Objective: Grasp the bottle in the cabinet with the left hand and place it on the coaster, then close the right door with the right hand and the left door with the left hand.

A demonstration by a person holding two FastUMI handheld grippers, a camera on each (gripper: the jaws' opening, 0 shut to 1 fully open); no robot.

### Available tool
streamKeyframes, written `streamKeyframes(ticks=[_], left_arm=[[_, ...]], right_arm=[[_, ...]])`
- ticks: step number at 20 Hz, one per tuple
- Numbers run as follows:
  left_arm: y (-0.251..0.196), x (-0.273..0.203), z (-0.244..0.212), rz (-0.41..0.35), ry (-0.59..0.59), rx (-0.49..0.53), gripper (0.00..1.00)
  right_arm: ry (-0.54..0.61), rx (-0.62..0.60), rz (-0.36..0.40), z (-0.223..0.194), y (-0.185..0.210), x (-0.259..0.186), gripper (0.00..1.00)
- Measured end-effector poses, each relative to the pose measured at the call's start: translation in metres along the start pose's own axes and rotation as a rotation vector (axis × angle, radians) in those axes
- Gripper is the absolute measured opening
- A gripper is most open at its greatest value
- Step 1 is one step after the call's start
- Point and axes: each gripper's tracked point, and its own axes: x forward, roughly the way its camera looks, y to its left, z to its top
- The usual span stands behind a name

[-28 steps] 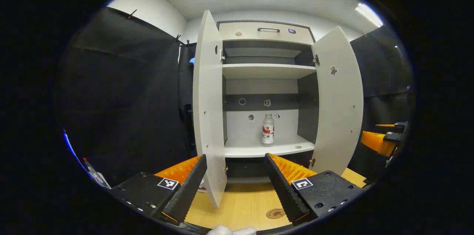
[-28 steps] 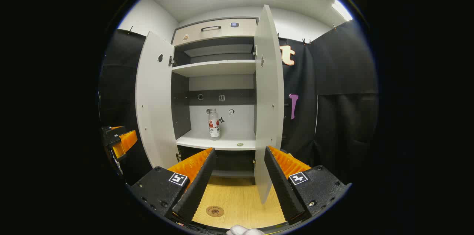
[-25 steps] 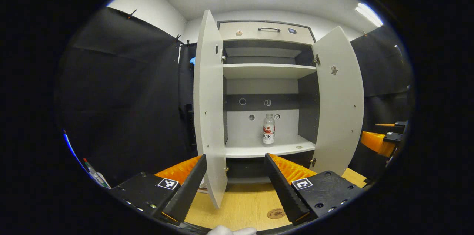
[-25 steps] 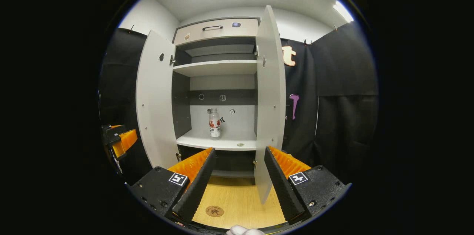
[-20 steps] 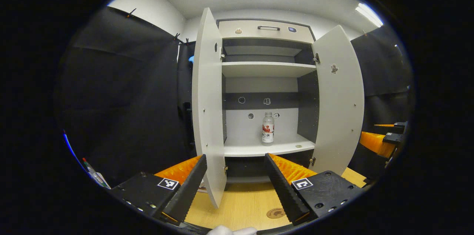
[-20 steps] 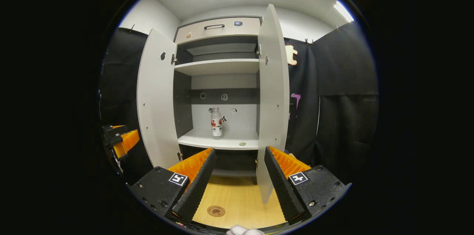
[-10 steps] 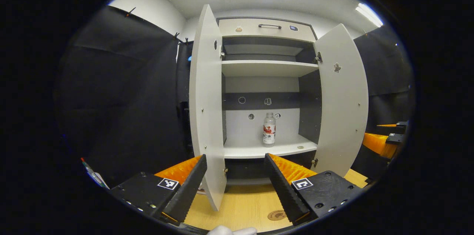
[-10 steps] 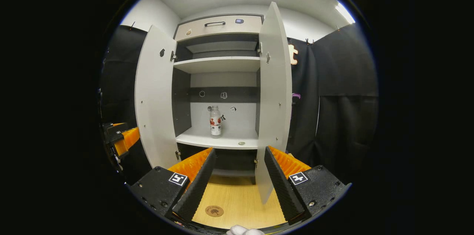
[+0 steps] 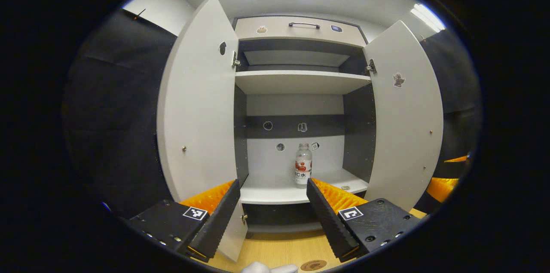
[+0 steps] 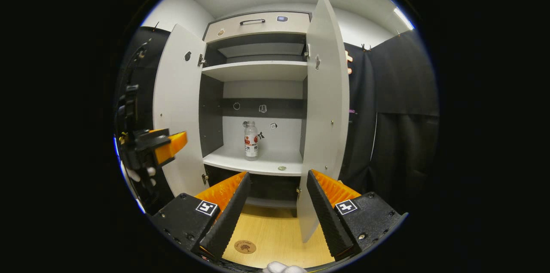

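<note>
While both tools hang short of the cabinet, the left gripper (image 9: 270, 217) has its fingers spread wide with nothing between them, aimed at the lower shelf; judged, this is the approach to the grasp. The right gripper (image 10: 275, 213) is likewise spread and empty, apparently held in reserve for the door work. At 6 o'clock in the right gripper view, the coaster (image 10: 245, 246) lies flat on the pale wood tabletop (image 10: 275, 234), unoccupied. Beyond, the left door (image 9: 197, 109) and right door (image 9: 406, 114) both stand swung open, giving clear access. The bottle (image 9: 303, 165) stands upright on the lower shelf (image 9: 275, 193), near centre, well back from the edge; a small disc (image 9: 345, 187) lies toward 4 o'clock of it. Black cloth walls flank the cabinet; ceiling light panels shine overhead.
</note>
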Motion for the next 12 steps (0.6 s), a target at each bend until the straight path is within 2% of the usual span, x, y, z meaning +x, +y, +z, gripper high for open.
streamKeyframes(ticks=[1,4,5,8,12], left_arm=[[-0.002,0.016,0.006,0.004,-0.014,0.005,0.99],[-0.015,0.065,0.024,-0.009,-0.056,0.004,0.91],[-0.019,0.081,0.030,-0.011,-0.068,0.007,0.95],[-0.032,0.129,0.038,-0.014,-0.088,0.010,0.95],[-0.051,0.187,0.032,-0.025,-0.083,-0.045,0.95]], right_arm=[[-0.001,-0.006,0.005,0.000,-0.001,0.004,0.82],[-0.001,-0.024,0.025,0.003,0.002,0.017,0.82],[-0.003,-0.033,0.029,0.004,0.003,0.022,0.82],[-0.005,-0.050,0.038,0.007,0.002,0.032,0.82],[0.006,-0.068,0.038,0.006,-0.006,0.042,0.82]])
